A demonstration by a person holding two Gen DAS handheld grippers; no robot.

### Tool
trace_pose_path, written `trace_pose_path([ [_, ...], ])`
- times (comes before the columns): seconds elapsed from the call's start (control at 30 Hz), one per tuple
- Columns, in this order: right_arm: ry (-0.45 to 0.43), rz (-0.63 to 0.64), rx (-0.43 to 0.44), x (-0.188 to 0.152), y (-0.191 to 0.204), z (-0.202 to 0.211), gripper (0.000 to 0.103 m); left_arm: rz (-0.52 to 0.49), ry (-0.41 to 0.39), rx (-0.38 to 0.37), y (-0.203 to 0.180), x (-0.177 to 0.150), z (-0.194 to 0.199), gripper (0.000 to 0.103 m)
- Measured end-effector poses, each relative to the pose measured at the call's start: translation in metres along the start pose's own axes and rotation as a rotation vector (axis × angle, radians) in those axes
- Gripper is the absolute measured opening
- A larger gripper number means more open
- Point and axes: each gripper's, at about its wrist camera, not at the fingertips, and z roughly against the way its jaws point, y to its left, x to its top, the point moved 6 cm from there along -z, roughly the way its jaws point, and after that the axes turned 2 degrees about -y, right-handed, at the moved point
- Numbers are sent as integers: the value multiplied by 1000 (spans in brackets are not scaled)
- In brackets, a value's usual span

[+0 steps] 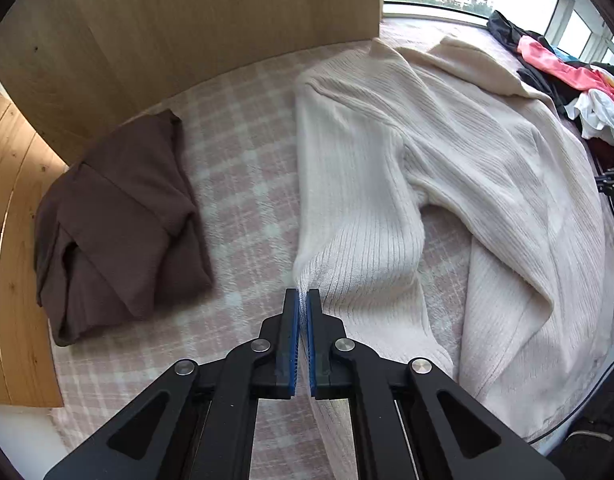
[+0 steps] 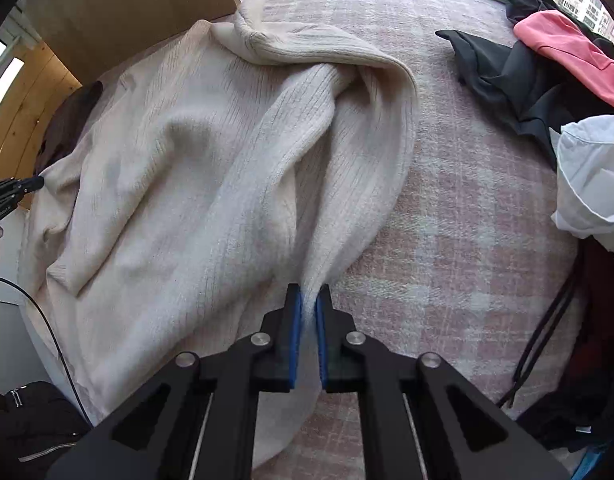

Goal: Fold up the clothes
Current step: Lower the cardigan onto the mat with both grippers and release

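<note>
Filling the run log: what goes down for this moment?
left gripper: shut on cream sweater | right gripper: shut on cream sweater | brown garment: folded

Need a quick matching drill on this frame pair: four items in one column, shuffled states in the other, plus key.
Items:
1. cream ribbed knit sweater
2. brown folded garment
3. pink garment
4. left claw

States:
A. lying on the unsorted heap by the window
B. shut on a cream sleeve
C. spread out, unfolded
D. folded, lying beside the wooden panel

Pairs: 1-C, 2-D, 3-A, 4-B

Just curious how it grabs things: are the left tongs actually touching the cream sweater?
Touching. In the left wrist view the left tongs are shut on a pinch of the cream sweater.
</note>
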Motion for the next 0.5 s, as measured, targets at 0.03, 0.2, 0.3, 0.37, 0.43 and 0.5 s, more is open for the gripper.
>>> trace_pose_path([
  [0.03,-7,24,-24,2,-2,7,7,1,-12,40,12,4,6,3],
  [0.2,-64,62,-449,23,-60,57,7,-6,-13,225,73,23,12,4],
  [0.3,-92,-1,-539,42,-97,88,11,-59,34,350,92,24,2,7],
  [0.37,-140,-5,-482,55,-90,106,19,-82,62,365,98,19,0,12],
  [0.43,-198,27,-452,69,-67,116,46,-61,53,329,96,18,6,16],
  [0.5,-235,65,-394,85,-39,112,55,-32,29,268,88,19,13,16],
])
